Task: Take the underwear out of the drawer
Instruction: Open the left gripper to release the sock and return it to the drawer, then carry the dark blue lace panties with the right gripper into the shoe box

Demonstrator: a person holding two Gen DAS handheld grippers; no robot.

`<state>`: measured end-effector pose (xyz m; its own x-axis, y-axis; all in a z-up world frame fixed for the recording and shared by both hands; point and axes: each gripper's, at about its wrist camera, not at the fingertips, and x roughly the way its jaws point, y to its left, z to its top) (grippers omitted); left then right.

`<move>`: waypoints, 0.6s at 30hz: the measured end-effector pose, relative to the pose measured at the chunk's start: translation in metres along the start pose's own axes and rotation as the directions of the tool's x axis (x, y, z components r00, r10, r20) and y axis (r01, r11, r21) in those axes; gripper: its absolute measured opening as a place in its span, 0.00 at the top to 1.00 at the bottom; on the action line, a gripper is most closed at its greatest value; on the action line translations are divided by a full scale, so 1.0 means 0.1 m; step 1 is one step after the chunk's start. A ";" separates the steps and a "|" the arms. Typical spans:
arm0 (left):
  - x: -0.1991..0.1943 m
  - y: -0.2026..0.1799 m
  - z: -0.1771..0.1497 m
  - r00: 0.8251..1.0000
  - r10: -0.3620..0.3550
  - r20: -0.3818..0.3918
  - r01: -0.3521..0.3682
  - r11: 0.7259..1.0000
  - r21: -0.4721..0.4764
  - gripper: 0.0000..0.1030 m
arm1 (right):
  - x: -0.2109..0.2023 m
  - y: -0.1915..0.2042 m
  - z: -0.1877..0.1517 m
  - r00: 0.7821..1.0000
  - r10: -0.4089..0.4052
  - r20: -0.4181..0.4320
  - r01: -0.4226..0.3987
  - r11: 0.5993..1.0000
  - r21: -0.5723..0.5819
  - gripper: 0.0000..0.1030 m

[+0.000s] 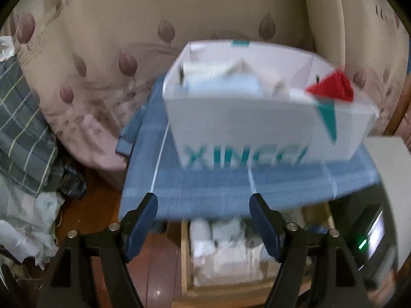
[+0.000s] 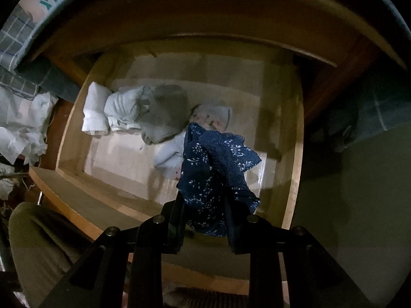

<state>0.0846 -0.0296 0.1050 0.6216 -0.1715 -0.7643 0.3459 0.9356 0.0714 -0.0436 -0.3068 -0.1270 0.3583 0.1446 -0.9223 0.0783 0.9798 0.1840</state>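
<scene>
Navy fabric with small white sprigs and a lace edge, the underwear [image 2: 218, 169], is pinched between the black fingers of the right gripper [image 2: 205, 205] at lower centre of the right wrist view; the jaws are closed on it and the cloth bunches upward and to the right over the open wooden drawer [image 2: 295, 154]. Behind it, toward centre left of that frame, lie soft rolled garments [image 2: 136, 113] in white and grey on the drawer's pale lined floor.

In the left wrist view the left gripper [image 1: 203, 202] stands with its blue-padded fingers spread apart and nothing between them, at lower centre. Above it a white cardboard box [image 1: 257, 128] with teal lettering rests on a blue checked cloth [image 1: 205, 190]; a red piece [image 1: 334, 86] sits at the box's right rim. This view is blurred.
</scene>
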 end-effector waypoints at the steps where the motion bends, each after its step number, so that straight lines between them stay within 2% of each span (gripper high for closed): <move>1: 0.05 0.00 -0.10 1.000 0.000 -0.013 0.000 1.000 -0.004 0.26 | -0.02 0.00 0.00 1.000 0.004 0.009 -0.004 1.000 0.003 0.76; 6: 0.33 0.07 -0.60 0.995 0.000 -0.095 -0.006 0.998 -0.060 0.26 | -0.20 0.00 0.00 0.998 0.016 0.066 -0.017 1.000 0.004 0.76; 9: 0.45 0.11 -0.79 0.992 0.013 -0.124 -0.024 0.996 -0.083 0.26 | -0.30 0.02 0.01 0.997 0.025 0.078 -0.025 1.000 0.001 0.76; 12: 0.49 0.13 -0.91 0.992 0.016 -0.124 -0.031 0.993 -0.114 0.26 | -0.47 0.03 0.04 0.994 0.045 0.100 -0.046 0.999 0.010 0.76; 18: 0.51 0.07 -0.98 0.993 0.050 -0.104 -0.062 0.991 -0.115 0.26 | -0.93 0.09 0.08 0.985 0.063 0.163 -0.062 0.998 -0.014 0.76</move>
<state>0.0498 -0.0018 0.0040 0.5618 -0.0911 -0.8223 0.2230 0.9738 0.0444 -0.0688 -0.3127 -0.0371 0.5094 0.1819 -0.8411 0.0433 0.9708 0.2361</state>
